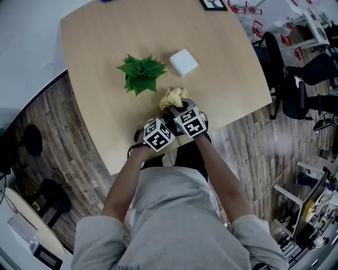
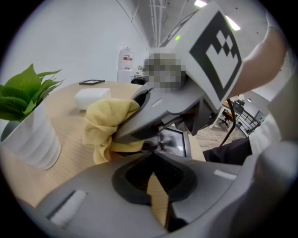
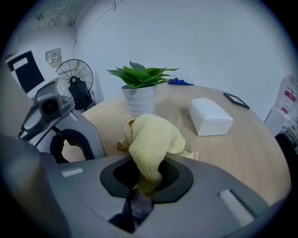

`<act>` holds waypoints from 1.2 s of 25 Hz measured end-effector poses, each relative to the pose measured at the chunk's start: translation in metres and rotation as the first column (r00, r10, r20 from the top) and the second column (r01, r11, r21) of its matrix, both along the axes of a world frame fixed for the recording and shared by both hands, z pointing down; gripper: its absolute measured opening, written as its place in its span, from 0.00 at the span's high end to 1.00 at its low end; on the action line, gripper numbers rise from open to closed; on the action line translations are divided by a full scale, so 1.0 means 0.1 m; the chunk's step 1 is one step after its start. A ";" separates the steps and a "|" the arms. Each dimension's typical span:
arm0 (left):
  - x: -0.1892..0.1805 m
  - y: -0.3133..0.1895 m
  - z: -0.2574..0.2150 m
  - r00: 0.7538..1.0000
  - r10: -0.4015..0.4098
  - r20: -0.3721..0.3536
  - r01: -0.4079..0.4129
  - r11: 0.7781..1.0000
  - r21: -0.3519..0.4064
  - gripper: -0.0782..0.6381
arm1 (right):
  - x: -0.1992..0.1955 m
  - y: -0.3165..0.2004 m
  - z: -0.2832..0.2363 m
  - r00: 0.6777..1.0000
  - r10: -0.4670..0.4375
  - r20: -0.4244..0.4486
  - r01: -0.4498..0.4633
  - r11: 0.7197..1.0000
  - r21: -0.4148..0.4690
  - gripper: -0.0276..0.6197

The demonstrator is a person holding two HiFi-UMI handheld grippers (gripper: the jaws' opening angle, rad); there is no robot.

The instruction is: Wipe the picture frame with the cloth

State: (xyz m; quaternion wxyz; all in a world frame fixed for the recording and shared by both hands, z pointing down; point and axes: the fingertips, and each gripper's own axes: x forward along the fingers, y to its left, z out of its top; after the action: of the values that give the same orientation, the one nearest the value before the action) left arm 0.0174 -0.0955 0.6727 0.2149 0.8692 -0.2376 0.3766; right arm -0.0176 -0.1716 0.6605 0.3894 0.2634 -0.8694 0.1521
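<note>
A yellow cloth point(image 1: 174, 97) point(image 3: 151, 139) bunches out of my right gripper point(image 1: 178, 104) point(image 3: 145, 179), whose jaws are shut on it. The cloth point(image 2: 107, 125) presses down near the table's front edge. A small dark picture frame point(image 2: 175, 142) lies just under the right gripper point(image 2: 139, 123), mostly hidden by it. My left gripper point(image 1: 166, 122) point(image 2: 153, 149) sits close beside the right one, its jaws closed together at the frame's near corner. In the head view both marker cubes cover the frame.
A potted green plant point(image 1: 140, 74) point(image 3: 142, 90) and a white box point(image 1: 184, 62) point(image 3: 210, 116) stand on the wooden table point(image 1: 105, 47) behind the cloth. Another small dark frame point(image 1: 214, 4) lies at the far edge. Chairs point(image 1: 296, 89) stand to the right.
</note>
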 end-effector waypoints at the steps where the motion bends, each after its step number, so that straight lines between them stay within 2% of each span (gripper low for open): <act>1: 0.00 0.00 0.00 1.000 -0.001 0.000 0.001 1.000 0.001 0.82 | 0.00 0.00 0.00 1.000 -0.004 0.000 0.004 1.000 0.001 0.87; 9: 0.00 0.00 0.01 1.000 0.001 0.004 -0.001 1.000 0.003 0.82 | 0.02 0.16 0.11 0.998 -0.063 0.004 0.063 0.998 -0.021 0.87; 20: 0.00 0.00 0.00 1.000 0.010 0.010 -0.010 1.000 0.012 0.82 | 0.28 0.47 0.14 0.997 -0.070 -0.019 0.069 0.996 -0.055 0.87; 30: 0.00 0.00 -0.01 1.000 0.009 0.005 -0.009 1.000 0.011 0.82 | 0.42 0.69 0.08 0.999 0.036 -0.018 -0.038 0.994 -0.102 0.87</act>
State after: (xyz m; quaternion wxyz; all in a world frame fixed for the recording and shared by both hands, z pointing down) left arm 0.0173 -0.0953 0.6712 0.2079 0.8704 -0.2363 0.3786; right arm 0.0242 -0.1029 0.6684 0.4064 0.2604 -0.8523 0.2016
